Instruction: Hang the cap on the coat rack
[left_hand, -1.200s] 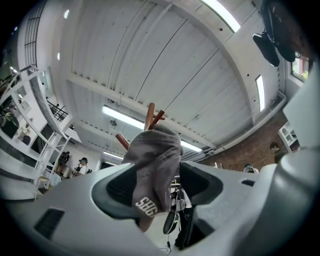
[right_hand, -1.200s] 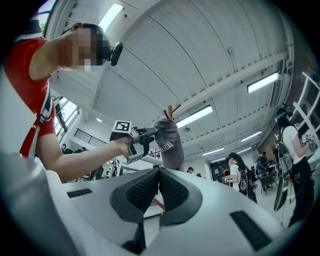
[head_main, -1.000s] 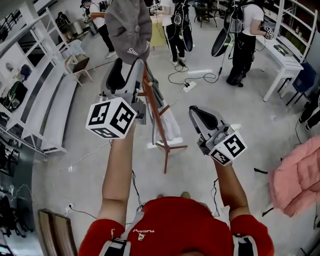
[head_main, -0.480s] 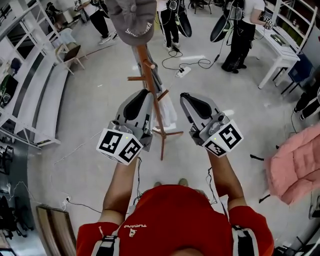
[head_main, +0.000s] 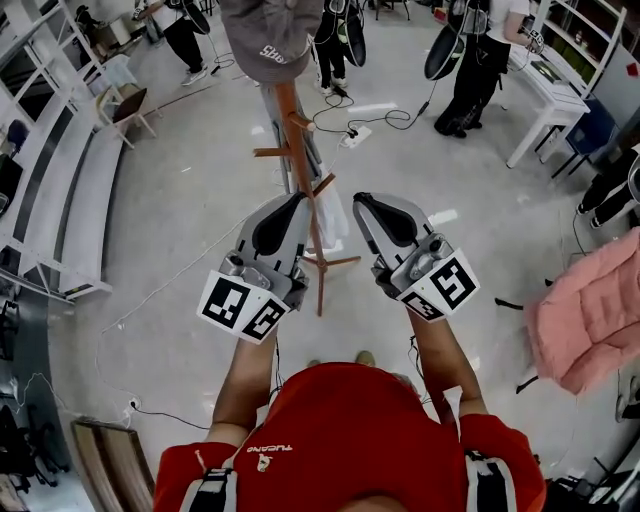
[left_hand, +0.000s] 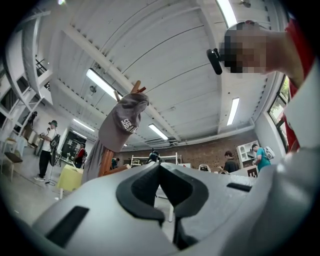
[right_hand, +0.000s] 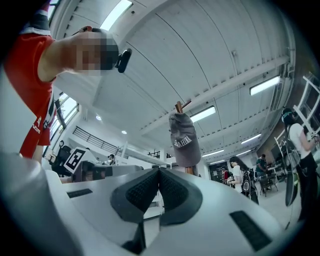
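**Head view with both gripper views.** The grey cap (head_main: 272, 35) is hanging over the top of the wooden coat rack (head_main: 300, 150), with its lettered side facing me. In the left gripper view the tip of a peg (left_hand: 136, 88) is showing above the crown, and the cap is touching nothing but the rack.

I am holding the left gripper (head_main: 292, 203) and the right gripper (head_main: 365, 203) low in front of my chest. In the head view they are sitting one on each side of the rack's pole, well below the cap and apart from it. The left tongs are standing together, pad against pad, with nothing between them. The right tongs are likewise together and carrying nothing.

**Step in hand, as I am judging it.** The hanging itself appears done, and I am at the clearing stage.

**Next move.** It is calling for little. I am planning to steer both grippers clear of the pole and the side pegs (head_main: 268, 153), since a knock there could shake the cap loose. I am also planning to check that the cap is sitting steady.

A pink garment (head_main: 585, 315) is showing at the right edge, well apart from the rack and outside the task.
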